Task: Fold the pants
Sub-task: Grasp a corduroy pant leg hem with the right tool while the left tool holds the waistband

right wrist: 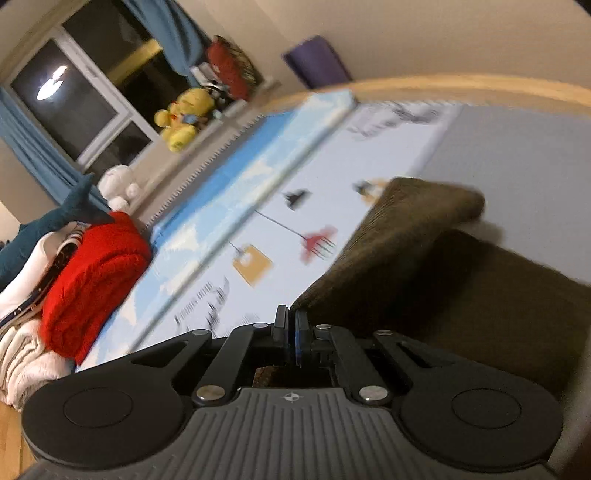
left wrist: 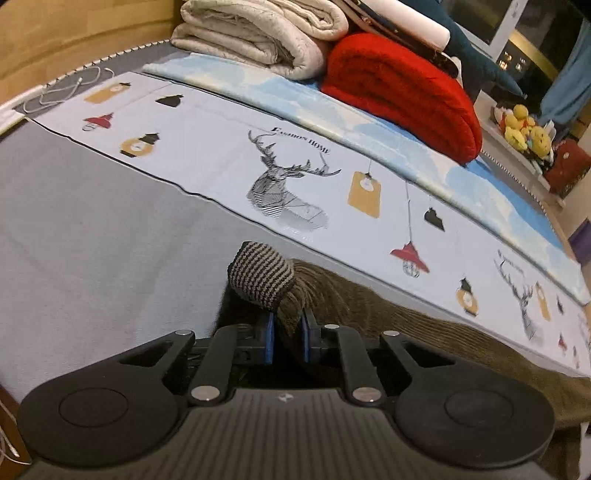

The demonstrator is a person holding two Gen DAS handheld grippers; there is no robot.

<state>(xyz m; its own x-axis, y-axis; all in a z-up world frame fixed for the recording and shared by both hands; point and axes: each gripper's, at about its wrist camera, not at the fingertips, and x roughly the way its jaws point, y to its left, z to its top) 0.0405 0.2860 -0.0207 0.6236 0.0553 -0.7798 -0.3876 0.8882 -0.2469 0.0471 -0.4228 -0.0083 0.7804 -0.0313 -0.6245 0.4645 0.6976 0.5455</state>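
The brown corduroy pants point(left wrist: 424, 332) lie on the bed point(left wrist: 92, 240), on its grey cover just beside the deer-printed sheet point(left wrist: 288, 184). The left gripper point(left wrist: 287, 338) has its jaws clamped on bunched fabric just below the striped knit cuff point(left wrist: 258, 275), which sticks up past the blue pads. The right gripper point(right wrist: 291, 334) has its jaws pressed together on an edge of the pants point(right wrist: 424, 258) (that view is smeared), with a fold raised off the bed. Beyond the sheet from the pants sit a red blanket point(left wrist: 402, 92) and a folded cream blanket point(left wrist: 258, 33).
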